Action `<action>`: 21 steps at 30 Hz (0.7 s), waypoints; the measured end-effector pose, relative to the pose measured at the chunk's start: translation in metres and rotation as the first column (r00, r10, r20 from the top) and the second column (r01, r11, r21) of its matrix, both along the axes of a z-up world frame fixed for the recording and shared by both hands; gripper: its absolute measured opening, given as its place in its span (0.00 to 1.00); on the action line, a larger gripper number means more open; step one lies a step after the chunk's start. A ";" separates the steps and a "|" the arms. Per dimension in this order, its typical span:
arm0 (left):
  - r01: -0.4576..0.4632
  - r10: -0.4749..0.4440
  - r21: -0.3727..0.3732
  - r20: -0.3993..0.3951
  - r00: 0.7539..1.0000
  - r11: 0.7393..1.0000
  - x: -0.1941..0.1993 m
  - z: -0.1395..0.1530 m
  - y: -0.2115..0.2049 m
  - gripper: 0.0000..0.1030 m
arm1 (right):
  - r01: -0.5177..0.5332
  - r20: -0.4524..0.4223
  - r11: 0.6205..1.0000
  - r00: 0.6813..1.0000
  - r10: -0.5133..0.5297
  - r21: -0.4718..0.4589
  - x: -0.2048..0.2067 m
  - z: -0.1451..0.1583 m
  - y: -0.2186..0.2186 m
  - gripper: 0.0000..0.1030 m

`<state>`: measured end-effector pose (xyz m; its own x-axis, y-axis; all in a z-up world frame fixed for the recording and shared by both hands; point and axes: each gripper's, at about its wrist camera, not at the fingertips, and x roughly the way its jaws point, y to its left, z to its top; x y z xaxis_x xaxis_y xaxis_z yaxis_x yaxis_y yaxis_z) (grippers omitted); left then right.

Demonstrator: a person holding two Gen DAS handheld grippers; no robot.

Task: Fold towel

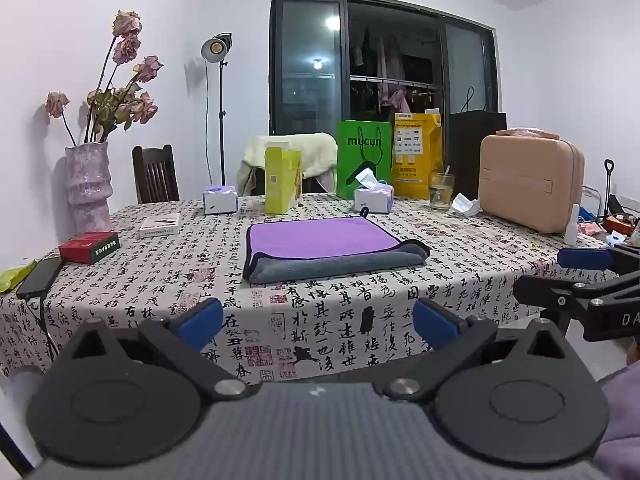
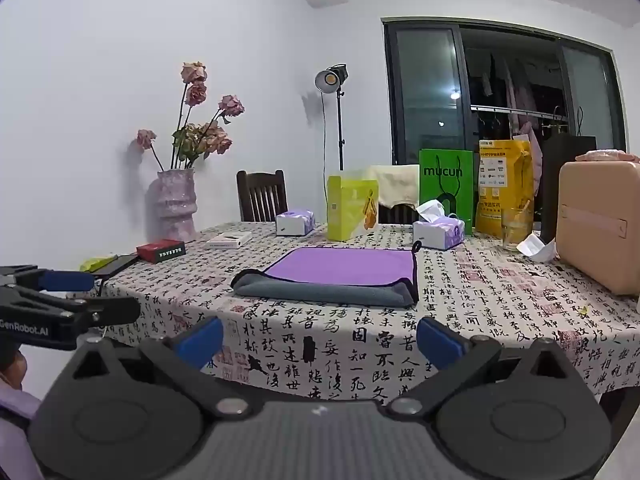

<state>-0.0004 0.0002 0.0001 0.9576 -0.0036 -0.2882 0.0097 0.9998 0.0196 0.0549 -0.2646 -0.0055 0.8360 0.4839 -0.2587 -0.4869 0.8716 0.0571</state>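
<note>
Both black grippers with blue pads, left (image 1: 318,322) and right (image 2: 319,338), hang with jaws spread wide, holding nothing, short of the table edge. Purple-and-grey microfibre towel (image 1: 320,250) lies folded on the calligraphy-print tablecloth (image 1: 320,320), grey fold nearest.

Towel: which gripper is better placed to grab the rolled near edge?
Slight edge to left: the towel sits centred ahead of it. From right it lies a bit left. Both open, both short of the table.
</note>
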 end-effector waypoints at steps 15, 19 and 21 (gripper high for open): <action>0.003 -0.003 0.000 -0.015 1.000 1.000 0.001 0.001 -0.002 1.00 | -0.002 0.007 1.000 1.000 0.002 -0.011 0.002 -0.002 0.000 1.00; 0.005 -0.005 0.002 -0.018 1.000 1.000 0.001 0.001 -0.001 1.00 | -0.001 0.004 1.000 1.000 0.002 -0.013 0.000 0.003 0.002 1.00; 0.006 -0.006 0.001 -0.020 1.000 1.000 0.003 -0.001 0.000 1.00 | 0.000 0.005 1.000 1.000 0.000 -0.014 0.000 0.004 0.002 1.00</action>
<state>0.0028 0.0005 -0.0007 0.9514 -0.0090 -0.3077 0.0160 0.9997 0.0204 0.0544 -0.2628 -0.0017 0.8373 0.4805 -0.2610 -0.4873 0.8722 0.0427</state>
